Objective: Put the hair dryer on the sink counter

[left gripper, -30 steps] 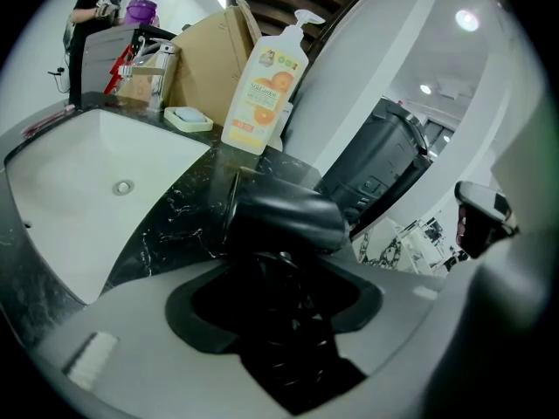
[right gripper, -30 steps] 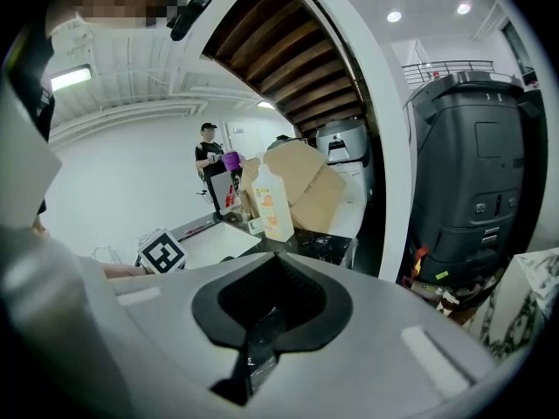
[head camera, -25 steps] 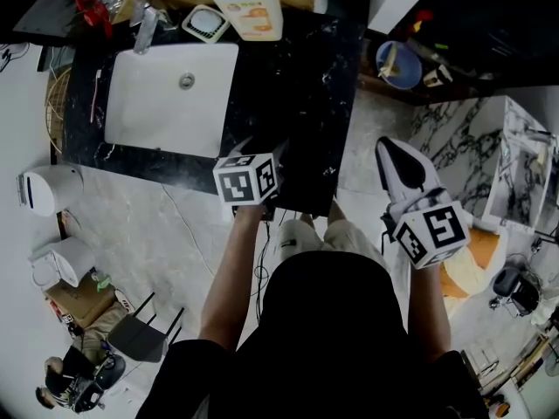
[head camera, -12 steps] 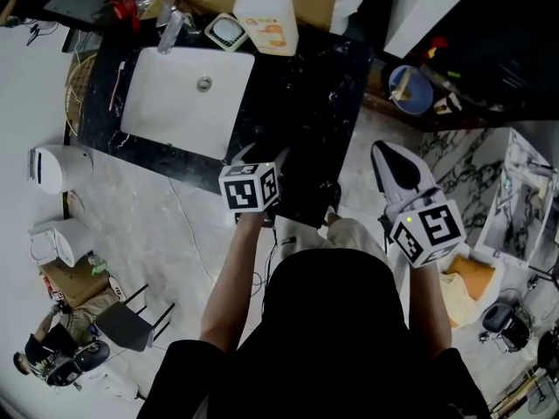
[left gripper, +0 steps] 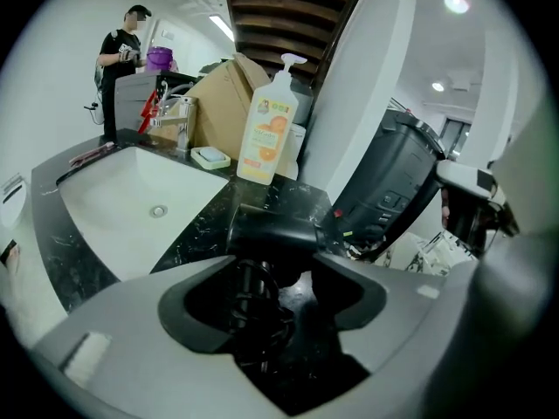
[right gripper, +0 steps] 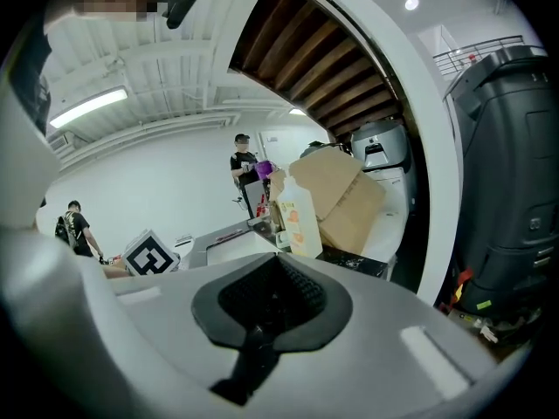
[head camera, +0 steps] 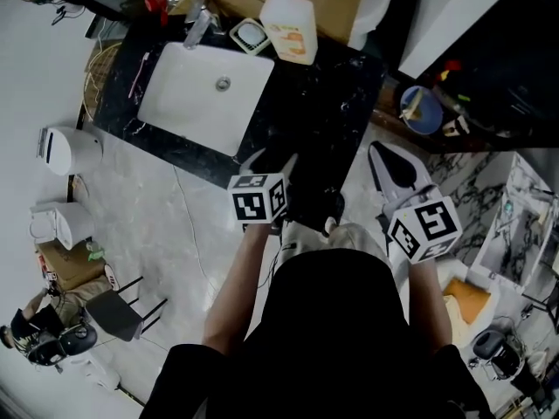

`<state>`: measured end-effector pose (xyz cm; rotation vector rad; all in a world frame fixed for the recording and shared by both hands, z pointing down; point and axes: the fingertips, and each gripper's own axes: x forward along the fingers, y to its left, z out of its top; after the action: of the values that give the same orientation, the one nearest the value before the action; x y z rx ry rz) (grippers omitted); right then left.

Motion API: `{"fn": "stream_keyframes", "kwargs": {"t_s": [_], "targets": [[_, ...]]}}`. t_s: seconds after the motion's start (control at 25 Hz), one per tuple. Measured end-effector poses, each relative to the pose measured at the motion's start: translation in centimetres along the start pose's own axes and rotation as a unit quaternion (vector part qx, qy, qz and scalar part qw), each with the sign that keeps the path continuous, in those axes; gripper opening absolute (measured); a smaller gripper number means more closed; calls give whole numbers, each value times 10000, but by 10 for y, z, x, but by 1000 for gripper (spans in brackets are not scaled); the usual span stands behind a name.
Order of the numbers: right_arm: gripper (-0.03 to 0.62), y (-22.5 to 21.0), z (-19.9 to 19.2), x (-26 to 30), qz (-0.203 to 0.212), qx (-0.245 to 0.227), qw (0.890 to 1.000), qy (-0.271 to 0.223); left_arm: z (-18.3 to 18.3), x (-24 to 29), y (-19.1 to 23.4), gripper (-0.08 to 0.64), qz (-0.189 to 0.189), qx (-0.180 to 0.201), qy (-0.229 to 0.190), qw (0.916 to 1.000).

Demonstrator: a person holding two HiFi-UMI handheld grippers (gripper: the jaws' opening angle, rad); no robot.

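The sink counter [head camera: 336,103] has drifted rightward in the head view since a second ago, and the left claw [head camera: 272,168] now sits at its near right corner. That claw grips the one black hair dryer [left gripper: 272,230], stubby barrel forward and coiled cord bunched between the jaws. It is just above, or possibly on, the dark marbled surface; black on black, contact is hard to judge. The right claw [right gripper: 271,304] is pressed together, empty, off the counter's right side. One white basin [head camera: 205,94], one faucet [head camera: 196,26], one soap bottle [head camera: 290,20] and one cardboard box [left gripper: 223,103] line the counter. The dryer's rear is hidden by the claw.
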<state>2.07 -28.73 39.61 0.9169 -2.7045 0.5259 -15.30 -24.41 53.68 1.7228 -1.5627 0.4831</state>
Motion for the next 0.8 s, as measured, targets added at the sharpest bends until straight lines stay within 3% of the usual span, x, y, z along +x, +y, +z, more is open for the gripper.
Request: {"fn": "stream_keyframes", "kwargs": {"t_s": [0.48,0.8], "targets": [[9,71,-16,-29,160,-232,9996,-91,-5,-77,-13,230,-301,198,-907,9952],[9,128,-37,-66,161,-325,9992,-178,-16,-162,-40,184,-675,502,-1685,9821]]}}
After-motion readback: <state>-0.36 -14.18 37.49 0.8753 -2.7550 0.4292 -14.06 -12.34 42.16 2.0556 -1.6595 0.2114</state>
